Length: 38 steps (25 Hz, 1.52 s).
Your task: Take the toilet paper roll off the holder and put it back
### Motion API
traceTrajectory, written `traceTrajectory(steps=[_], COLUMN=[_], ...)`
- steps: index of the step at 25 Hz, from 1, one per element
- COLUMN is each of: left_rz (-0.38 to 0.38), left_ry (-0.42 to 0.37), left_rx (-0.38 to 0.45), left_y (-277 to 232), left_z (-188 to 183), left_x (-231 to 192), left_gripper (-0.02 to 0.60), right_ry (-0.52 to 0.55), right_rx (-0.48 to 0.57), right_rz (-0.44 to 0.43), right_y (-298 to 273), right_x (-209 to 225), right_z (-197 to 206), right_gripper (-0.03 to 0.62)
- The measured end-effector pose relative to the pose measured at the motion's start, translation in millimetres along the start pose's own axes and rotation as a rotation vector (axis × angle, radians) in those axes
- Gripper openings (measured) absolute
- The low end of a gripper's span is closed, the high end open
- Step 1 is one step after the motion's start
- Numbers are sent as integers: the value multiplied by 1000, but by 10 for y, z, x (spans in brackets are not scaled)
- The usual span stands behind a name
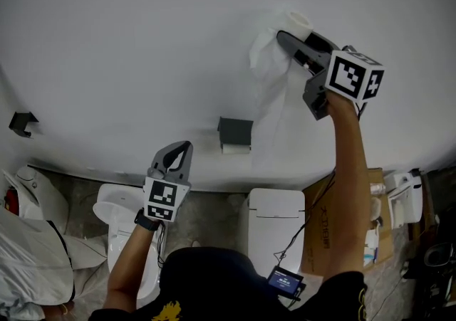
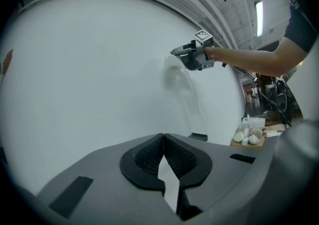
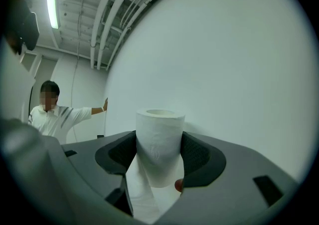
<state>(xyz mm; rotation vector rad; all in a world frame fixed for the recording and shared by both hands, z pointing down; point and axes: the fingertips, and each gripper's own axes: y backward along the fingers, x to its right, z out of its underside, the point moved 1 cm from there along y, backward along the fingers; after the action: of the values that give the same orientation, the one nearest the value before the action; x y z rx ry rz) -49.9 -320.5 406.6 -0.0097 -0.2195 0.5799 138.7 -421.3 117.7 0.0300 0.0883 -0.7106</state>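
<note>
The toilet paper roll [image 3: 160, 124] is light and soft (easily squashed). The right tool [image 3: 159, 154] pinches its middle, jaws half spread, high against the wall [image 1: 142, 42], well above the holder [image 1: 235, 131]. The left tool [image 2: 163, 156] is closed on nothing.

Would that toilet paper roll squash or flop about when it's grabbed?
Probably squashy: the toilet paper roll seems slightly pinched where the right gripper clamps it. Likely light: one gripper holds it aloft. Its loose tail hangs limp, so floppy.
</note>
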Motion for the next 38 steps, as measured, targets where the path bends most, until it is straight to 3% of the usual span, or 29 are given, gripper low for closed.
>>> traceTrajectory(steps=[16,23,32,38], left_rz=[-31,-63,-48,-64], left_ry=[18,31,23,62], left_rx=[5,17,-6,13], left_y=[36,142,95,129], left_z=[33,105,117,124], left_x=[1,-34,22,63], left_gripper=[17,17,17,18], right_ry=[-13,-13,1,-13], right_rx=[-34,-53,-74,-87], right_rz=[-11,11,44,70], right_y=[-82,-58,-22,-47], right_x=[-52,-146,-70,-135], right_z=[420,810,1225,1585], right_gripper=[268,268,268,268])
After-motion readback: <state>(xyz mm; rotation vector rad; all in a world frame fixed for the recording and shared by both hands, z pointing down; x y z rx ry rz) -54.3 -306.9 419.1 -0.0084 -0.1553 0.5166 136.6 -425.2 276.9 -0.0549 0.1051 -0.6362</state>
